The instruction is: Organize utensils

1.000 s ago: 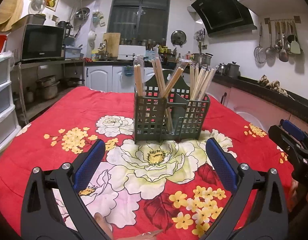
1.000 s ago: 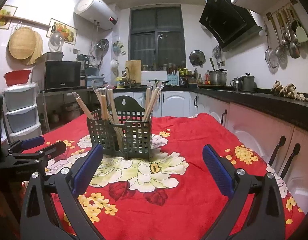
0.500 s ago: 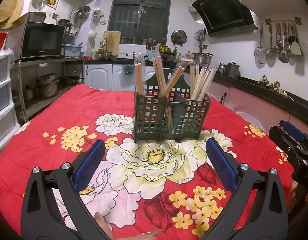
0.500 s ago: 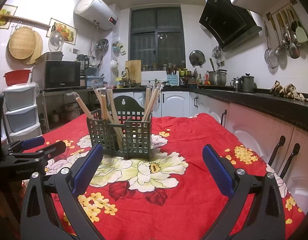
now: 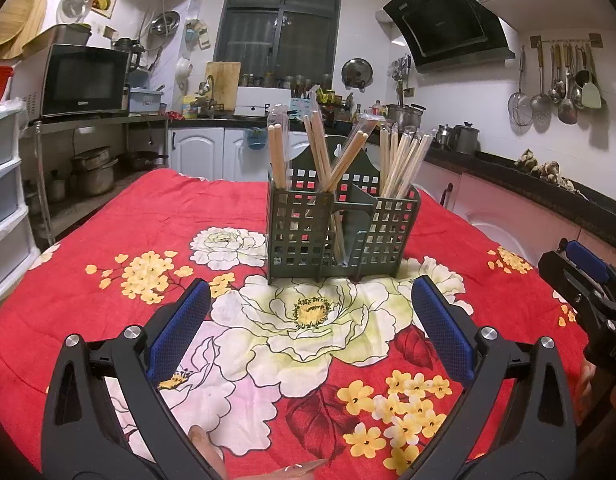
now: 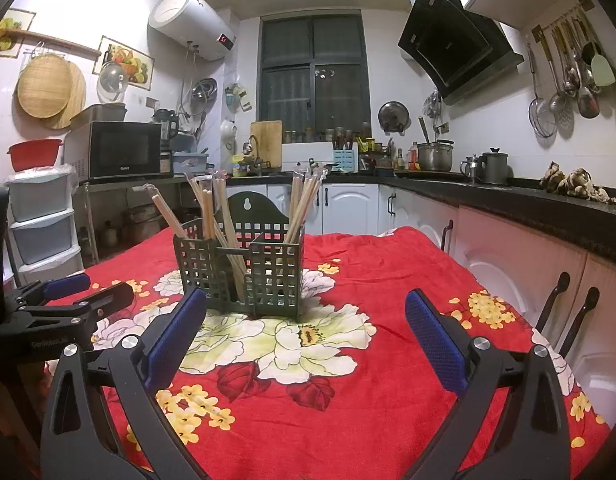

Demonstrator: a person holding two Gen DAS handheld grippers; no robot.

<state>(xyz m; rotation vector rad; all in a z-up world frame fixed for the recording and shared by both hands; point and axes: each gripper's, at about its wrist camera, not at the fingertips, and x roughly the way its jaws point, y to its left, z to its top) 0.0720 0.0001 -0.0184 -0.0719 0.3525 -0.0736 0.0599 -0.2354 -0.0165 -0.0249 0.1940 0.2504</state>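
A dark green lattice utensil holder (image 5: 340, 232) (image 6: 243, 270) stands upright in the middle of the table on the red flowered cloth (image 5: 308, 320). Several wooden chopsticks (image 5: 277, 152) (image 6: 211, 208), some in clear wrappers, stick up from its compartments. My left gripper (image 5: 310, 328) is open near the front of the table, a short way before the holder, with nothing between its blue pads. My right gripper (image 6: 303, 332) is open too, to the right of the holder, and holds nothing. Each gripper shows in the other's view: the right gripper (image 5: 584, 280) at the far right and the left gripper (image 6: 67, 300) at the far left.
White cabinets under a black counter (image 6: 508, 200) run along the right side. Plastic drawers (image 6: 39, 224) and a microwave (image 5: 83, 80) on a shelf stand to the left. Ladles and skimmers (image 5: 560, 84) hang on the right wall. A fingertip (image 5: 203, 448) shows at the bottom edge.
The left wrist view has tilted and shifted slightly; the holder and both open grippers stay as they were. The right wrist view is unchanged.
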